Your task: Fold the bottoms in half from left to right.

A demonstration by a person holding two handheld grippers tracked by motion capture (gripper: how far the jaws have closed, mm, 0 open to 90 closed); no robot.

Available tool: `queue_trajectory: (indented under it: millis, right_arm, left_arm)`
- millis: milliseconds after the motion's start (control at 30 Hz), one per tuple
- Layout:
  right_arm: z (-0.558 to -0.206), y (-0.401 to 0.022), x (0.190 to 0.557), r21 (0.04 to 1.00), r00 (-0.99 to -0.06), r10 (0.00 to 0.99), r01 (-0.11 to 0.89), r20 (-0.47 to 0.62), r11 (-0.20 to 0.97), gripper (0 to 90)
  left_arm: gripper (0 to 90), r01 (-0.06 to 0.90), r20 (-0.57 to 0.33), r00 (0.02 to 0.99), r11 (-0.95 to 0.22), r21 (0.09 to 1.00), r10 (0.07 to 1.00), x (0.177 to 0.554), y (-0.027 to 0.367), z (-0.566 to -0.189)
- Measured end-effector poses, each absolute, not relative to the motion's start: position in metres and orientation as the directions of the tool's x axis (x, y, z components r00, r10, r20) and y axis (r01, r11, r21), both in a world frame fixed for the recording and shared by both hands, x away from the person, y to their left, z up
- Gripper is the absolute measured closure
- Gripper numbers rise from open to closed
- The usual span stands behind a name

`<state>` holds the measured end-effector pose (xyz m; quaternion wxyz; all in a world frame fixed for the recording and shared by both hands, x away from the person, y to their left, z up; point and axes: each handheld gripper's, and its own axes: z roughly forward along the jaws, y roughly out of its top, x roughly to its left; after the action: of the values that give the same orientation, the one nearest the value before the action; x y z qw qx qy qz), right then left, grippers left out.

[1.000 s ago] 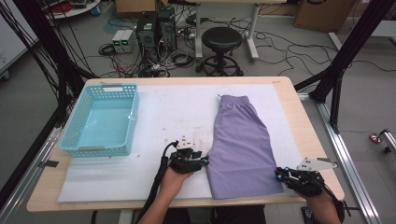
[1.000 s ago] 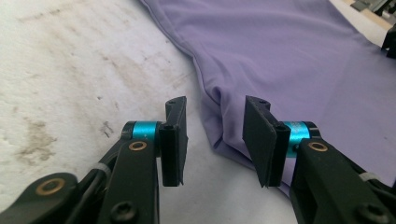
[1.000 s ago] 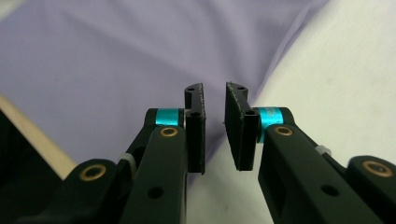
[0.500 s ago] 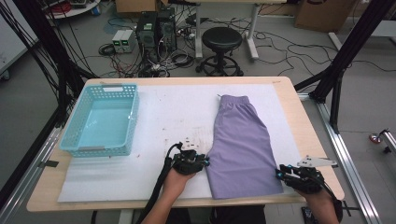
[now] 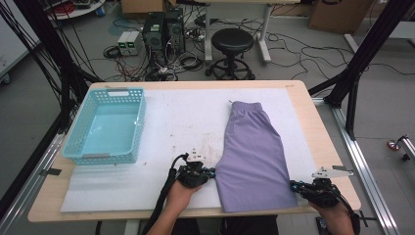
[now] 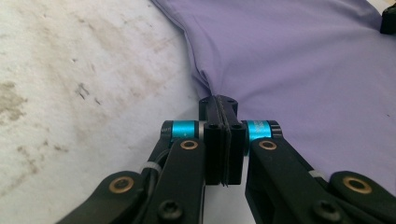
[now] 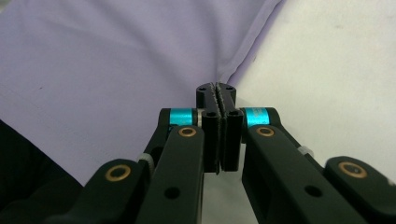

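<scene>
Purple shorts (image 5: 254, 147) lie flat on the white mat (image 5: 186, 117), waistband at the far end. My left gripper (image 5: 211, 172) sits at the shorts' near left edge. In the left gripper view its jaws have just been closing and now stand shut (image 6: 218, 100) on the puckered edge of the purple fabric (image 6: 299, 70). My right gripper (image 5: 292, 185) is at the near right edge. Its jaws have also just been closing and are shut (image 7: 215, 88) on the fabric's edge (image 7: 116, 65). Both grippers rest low on the mat.
A light blue plastic basket (image 5: 105, 157) stands on the left of the table with nothing in it. The wooden table's front edge (image 5: 195, 214) runs just behind both hands. Beyond the table are a black stool (image 5: 234, 41), computers and cables on the floor.
The left hand has shifted very slightly toward the table's front edge. The right hand and the shorts lie as before.
</scene>
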<state>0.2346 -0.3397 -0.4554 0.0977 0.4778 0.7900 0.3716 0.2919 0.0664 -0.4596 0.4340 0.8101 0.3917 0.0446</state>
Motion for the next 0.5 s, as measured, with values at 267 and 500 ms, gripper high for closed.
queue_trajectory:
  millis: [267, 500]
  right_arm:
    - [-0.454, -0.339, 0.217, 0.668, -0.541, 0.814, 0.688, 0.212, 0.283, 89.7]
    - [-0.443, -0.341, 0.215, 0.718, -0.523, 0.832, 0.650, 0.183, 0.250, 65.0]
  left_arm:
    - [89.6, 0.603, -0.289, 0.702, -0.328, 0.727, 0.651, 0.277, 0.076, -0.459]
    - [77.7, 0.563, -0.281, 0.686, -0.245, 0.789, 0.671, 0.273, 0.085, -0.450]
